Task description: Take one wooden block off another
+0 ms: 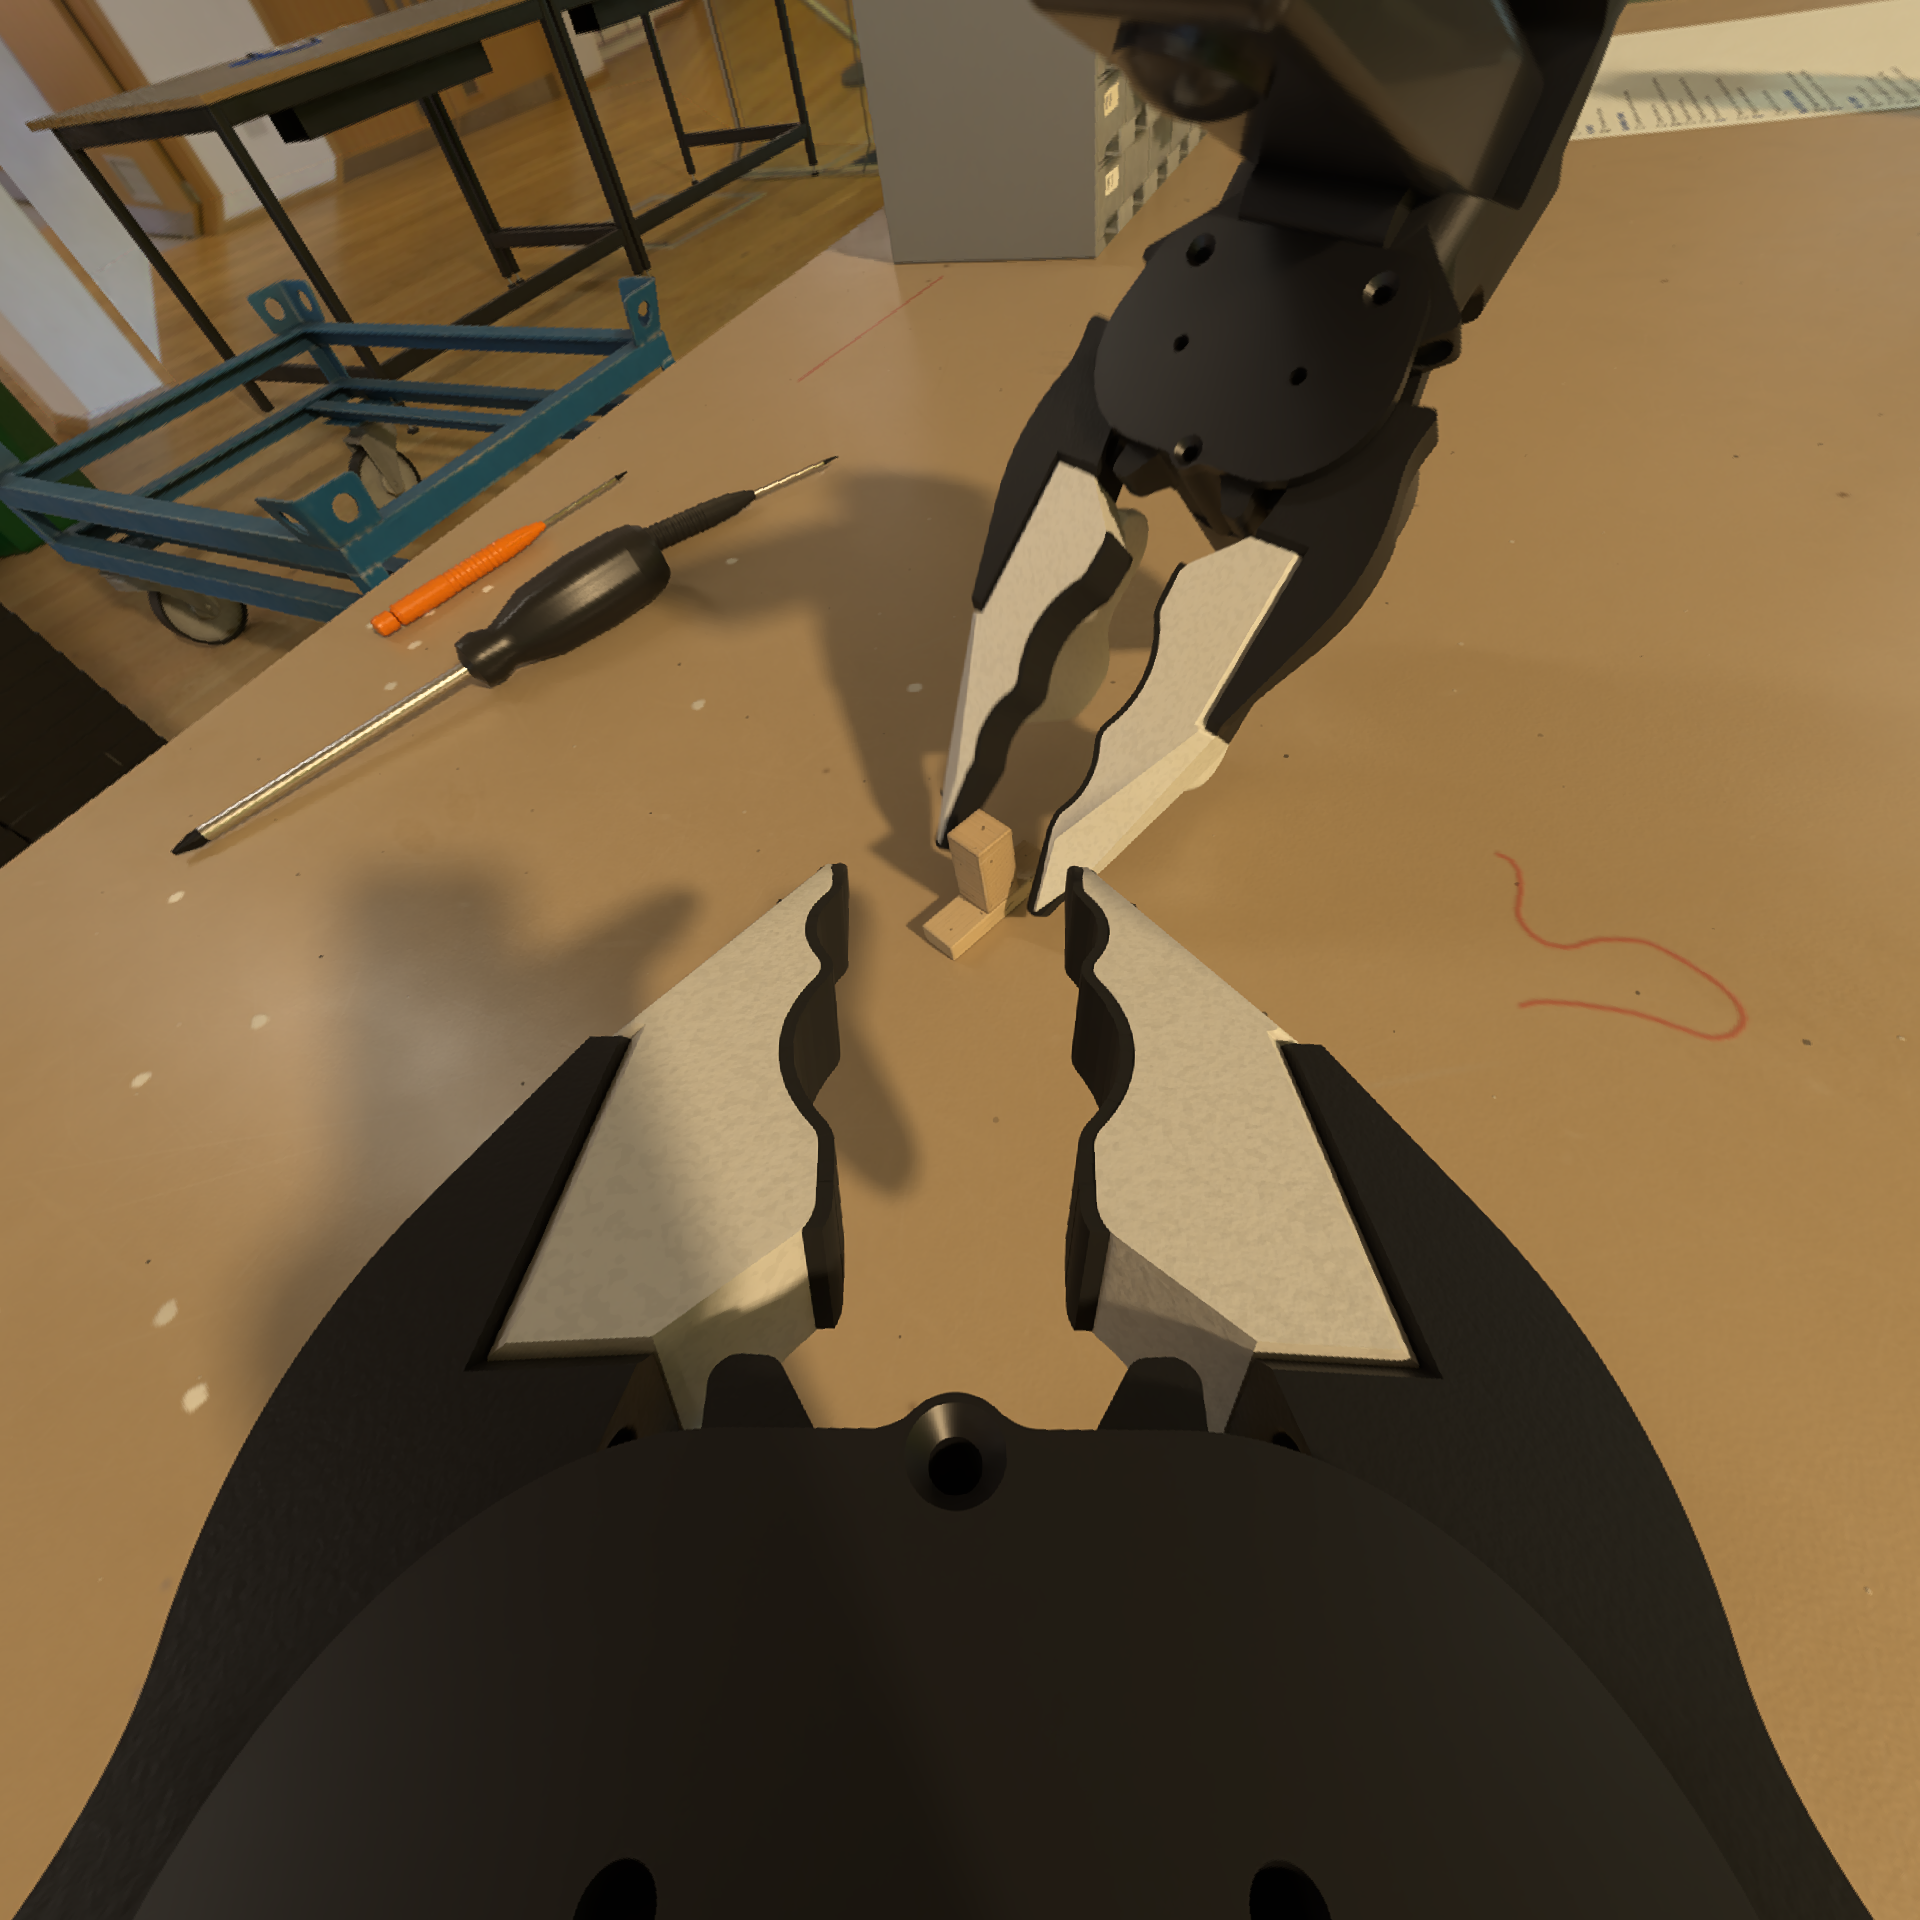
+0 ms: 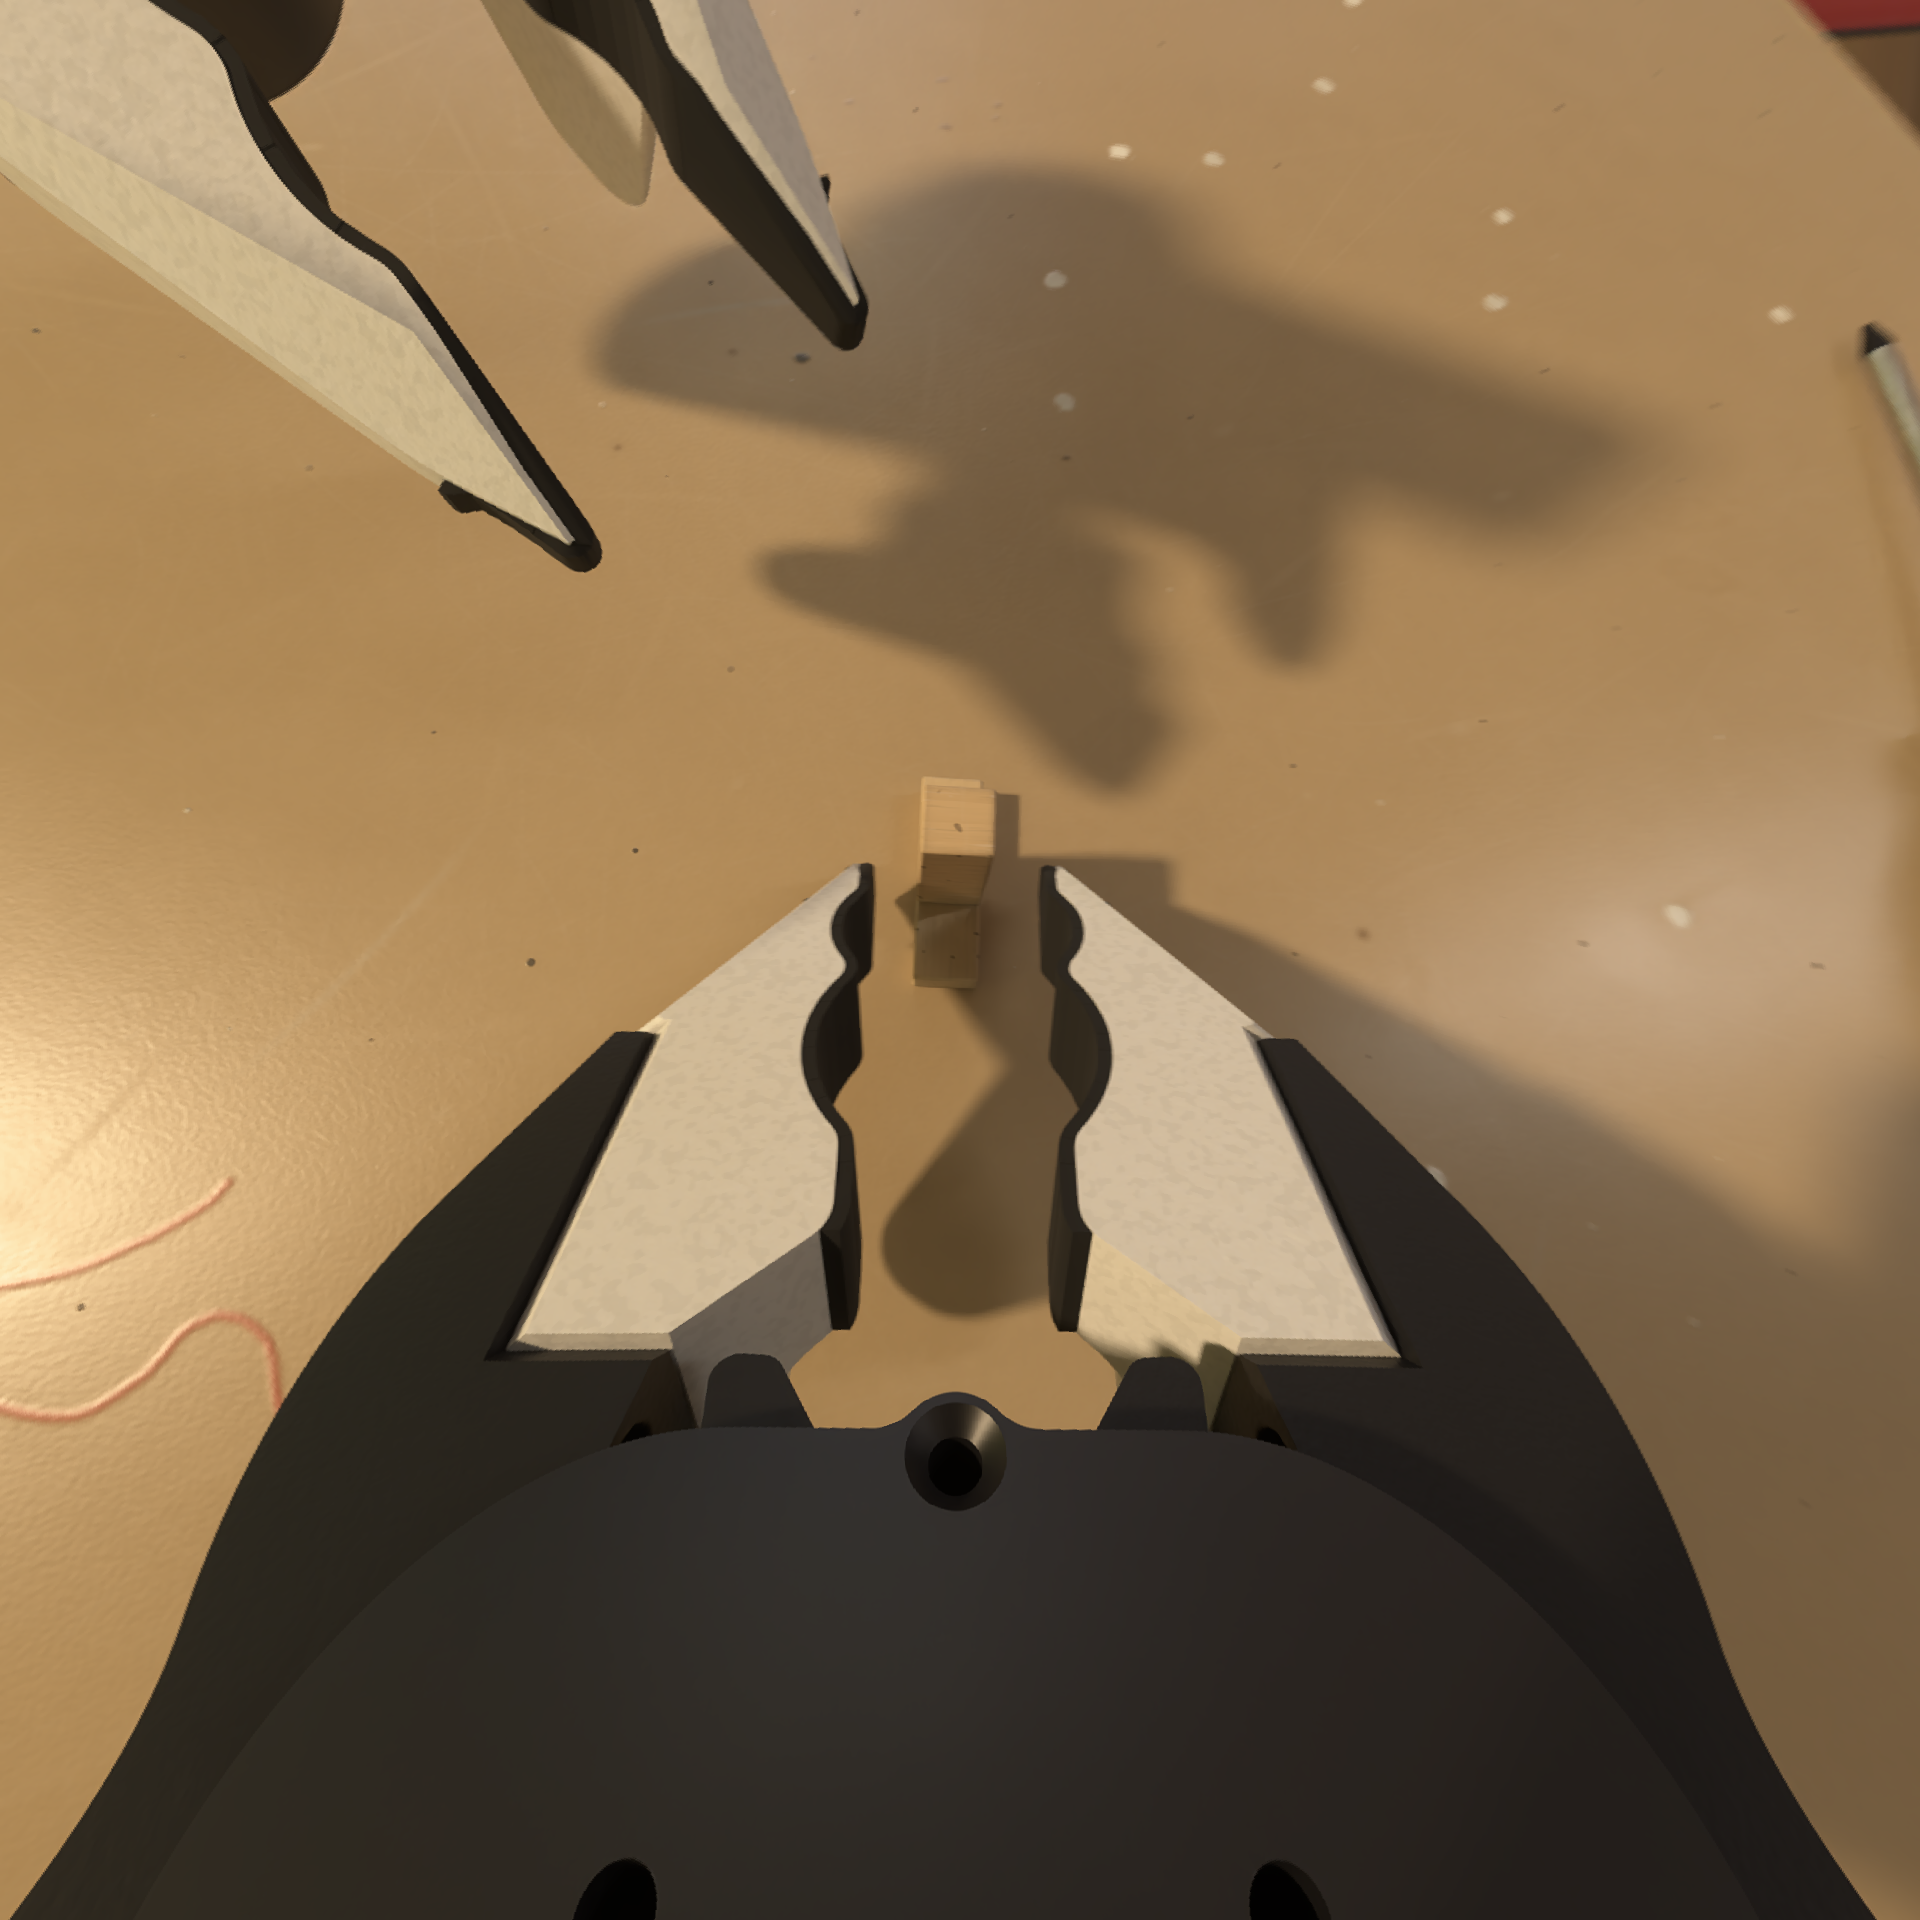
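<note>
Wooden blocks sit mid-tabletop, one on the other: the lower block (image 1: pixel 961 923) lies flat on the tan tabletop (image 1: pixel 1455 1195) and the upper block (image 1: pixel 985 858) stands upright on its far end, making an L shape. From the right wrist view the upper block (image 2: pixel 957 840) rises beyond the flat lower block (image 2: pixel 947 943).

Right tongs (image 1: pixel 995 868) come down steeply from above, released — their two pale fingers straddle the upper block, one tip just beside its left face, the other tip down near the lower block's right side. Whether either tip actually touches the wood, I cannot tell. In their own view the right tongs (image 2: pixel 956 878) stand parted with the blocks between the tips.

Left tongs (image 1: pixel 956 883) are released too, fingers spread wide, hovering just short of the blocks and gripping nothing; in the right wrist view the left tongs (image 2: pixel 717 447) hang well above the tabletop.

Off to the left lie a black-handled screwdriver (image 1: pixel 566 608) and a slimmer orange-handled screwdriver (image 1: pixel 462 577), well apart from the blocks — and a red scribble (image 1: pixel 1652 977) marks the tabletop to the right.
</note>
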